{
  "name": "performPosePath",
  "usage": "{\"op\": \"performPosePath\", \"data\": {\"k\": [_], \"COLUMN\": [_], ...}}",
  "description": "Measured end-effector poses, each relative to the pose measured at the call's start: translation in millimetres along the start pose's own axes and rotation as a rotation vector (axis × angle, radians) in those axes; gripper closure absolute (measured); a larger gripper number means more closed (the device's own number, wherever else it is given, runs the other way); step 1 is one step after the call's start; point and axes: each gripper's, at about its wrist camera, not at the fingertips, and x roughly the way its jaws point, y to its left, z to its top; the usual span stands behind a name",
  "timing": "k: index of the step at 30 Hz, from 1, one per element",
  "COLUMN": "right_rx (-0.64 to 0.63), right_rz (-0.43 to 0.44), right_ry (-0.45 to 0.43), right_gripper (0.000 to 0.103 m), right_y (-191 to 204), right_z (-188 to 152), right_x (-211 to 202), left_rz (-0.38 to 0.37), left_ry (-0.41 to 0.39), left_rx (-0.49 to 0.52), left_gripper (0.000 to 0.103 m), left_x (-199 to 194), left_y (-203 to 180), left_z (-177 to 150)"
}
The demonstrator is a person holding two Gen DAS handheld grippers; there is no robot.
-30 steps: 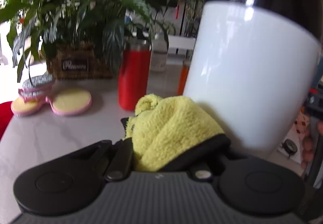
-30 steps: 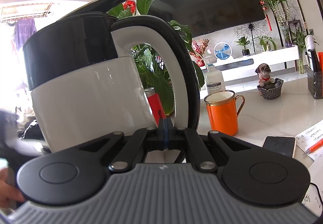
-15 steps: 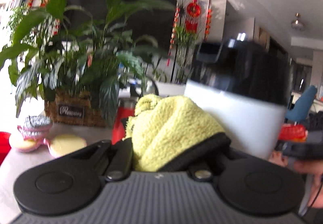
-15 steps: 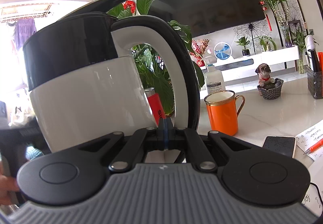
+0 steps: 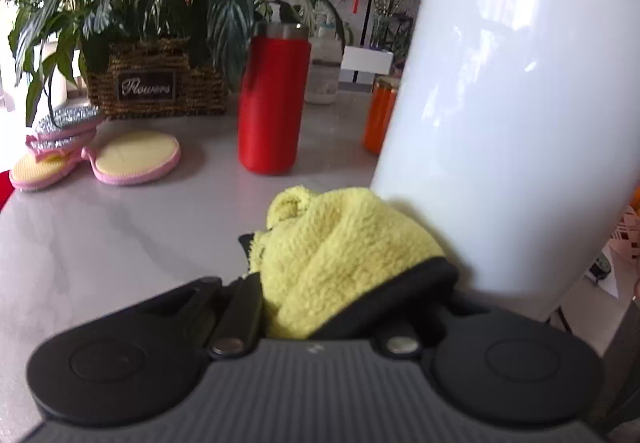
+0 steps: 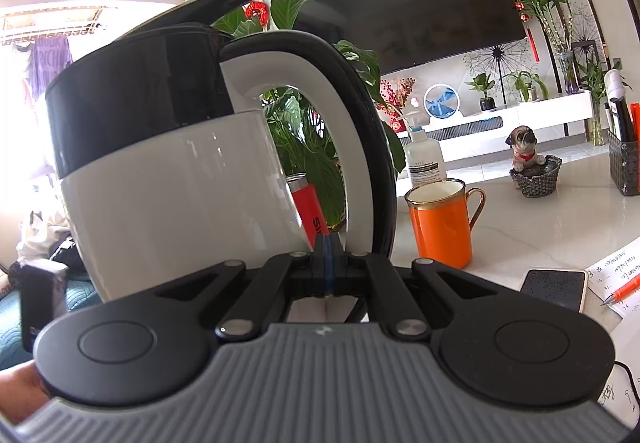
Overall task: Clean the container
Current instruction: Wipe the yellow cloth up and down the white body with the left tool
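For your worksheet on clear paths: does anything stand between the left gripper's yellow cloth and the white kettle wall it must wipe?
Nothing visible does. The yellow cloth in the left gripper sits right beside the kettle wall; the red bottle stands farther back.

1. A red flask stands upright on the grey desk, near the left wrist view's centre.
2. At its 9 o'clock, a wicker planter labelled "Flowers".
3. Pink-rimmed scrub pads lie at 8 o'clock of the flask.
4. In the right wrist view, an orange mug; a phone at its 4 o'clock, a pump bottle at 12, a pug figurine at 2.
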Motion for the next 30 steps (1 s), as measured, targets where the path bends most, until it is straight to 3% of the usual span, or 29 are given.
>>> {"op": "performPosePath", "data": {"k": [6, 11, 17, 20, 25, 30], "right_rx": [-0.004, -0.008, -0.012, -0.015, -0.168, -0.152], "right_rz": [0.006, 0.038, 0.166, 0.193, 0.065, 0.206], "right_ry": [-0.001, 0.008, 0.023, 0.028, -0.011, 0.014], "right_gripper": [0.101, 0.101, 0.101, 0.101, 0.098, 0.099], "right_y": [-2, -8, -32, -40, -13, -34], "right_z": [0, 3, 7, 10, 15, 19], "right_x": [2, 2, 3, 8, 17, 28], "left_rz": [-0.012, -0.019, -0.023, -0.033, -0.039, -0.077], "left_ry": [0.032, -0.099, -0.294, -0.308, -0.298, -0.285], "left_rx": [-0.004, 0.068, 0.150, 0.193, 0.228, 0.212], "left_gripper": [0.096, 0.096, 0.096, 0.096, 0.096, 0.096], "left_x": [3, -27, -74, -82, -78, -79], "left_y": [5, -3, -19, -28, -33, -26], "left_z": [-1, 13, 26, 27, 34, 41]}}
